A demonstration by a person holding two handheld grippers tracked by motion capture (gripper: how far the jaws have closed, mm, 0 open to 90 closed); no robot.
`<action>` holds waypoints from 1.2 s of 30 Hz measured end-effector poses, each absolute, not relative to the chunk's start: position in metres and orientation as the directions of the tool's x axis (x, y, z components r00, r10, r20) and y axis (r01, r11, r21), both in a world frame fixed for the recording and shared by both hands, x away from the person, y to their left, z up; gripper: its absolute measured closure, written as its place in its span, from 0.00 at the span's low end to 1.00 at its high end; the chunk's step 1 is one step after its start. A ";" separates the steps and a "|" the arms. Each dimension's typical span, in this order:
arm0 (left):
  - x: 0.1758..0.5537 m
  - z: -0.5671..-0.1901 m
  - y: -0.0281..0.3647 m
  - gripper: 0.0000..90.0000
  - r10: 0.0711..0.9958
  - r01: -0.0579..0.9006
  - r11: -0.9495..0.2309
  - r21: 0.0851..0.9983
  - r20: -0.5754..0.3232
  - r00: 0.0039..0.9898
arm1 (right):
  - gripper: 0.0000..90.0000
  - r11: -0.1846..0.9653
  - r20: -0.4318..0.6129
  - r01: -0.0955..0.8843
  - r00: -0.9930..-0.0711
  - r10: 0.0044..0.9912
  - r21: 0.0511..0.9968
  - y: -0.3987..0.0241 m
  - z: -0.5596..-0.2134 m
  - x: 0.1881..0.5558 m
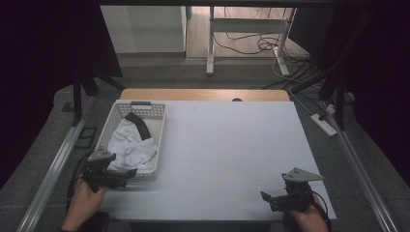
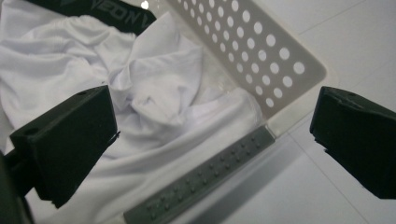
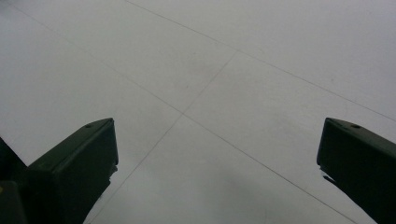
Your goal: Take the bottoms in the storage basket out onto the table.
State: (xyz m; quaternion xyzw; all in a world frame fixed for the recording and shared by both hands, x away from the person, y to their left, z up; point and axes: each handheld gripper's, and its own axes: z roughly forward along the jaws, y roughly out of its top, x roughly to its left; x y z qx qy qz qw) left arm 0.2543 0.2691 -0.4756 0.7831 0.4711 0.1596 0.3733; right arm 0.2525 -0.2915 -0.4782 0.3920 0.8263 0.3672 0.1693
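A white perforated basket (image 1: pixel 155 126) stands at the table's left side, holding crumpled white cloth (image 1: pixel 130 145) and a black waistband (image 1: pixel 139 125). My left gripper (image 1: pixel 126 175) hovers at the basket's near edge, jaws wide open with nothing between them. In the left gripper view the white cloth (image 2: pixel 154 93) spills toward the basket's grey-handled rim (image 2: pixel 205 175), and the black band (image 2: pixel 102 11) lies at the top. My right gripper (image 1: pixel 267 199) sits open near the table's front right corner, over the bare white tabletop (image 3: pixel 210 84).
The white table (image 1: pixel 232 145) has a wooden strip (image 1: pixel 203 94) along its far edge. Metal rails run along both sides of the table. Beyond it stand desk legs (image 1: pixel 211 43) and loose cables on the floor.
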 end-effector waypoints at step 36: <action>0.285 -0.462 0.278 0.00 0.822 0.610 -0.296 0.735 -0.129 0.555 | 0.00 0.428 0.016 0.528 -0.642 0.766 0.734 -0.291 -0.479 0.253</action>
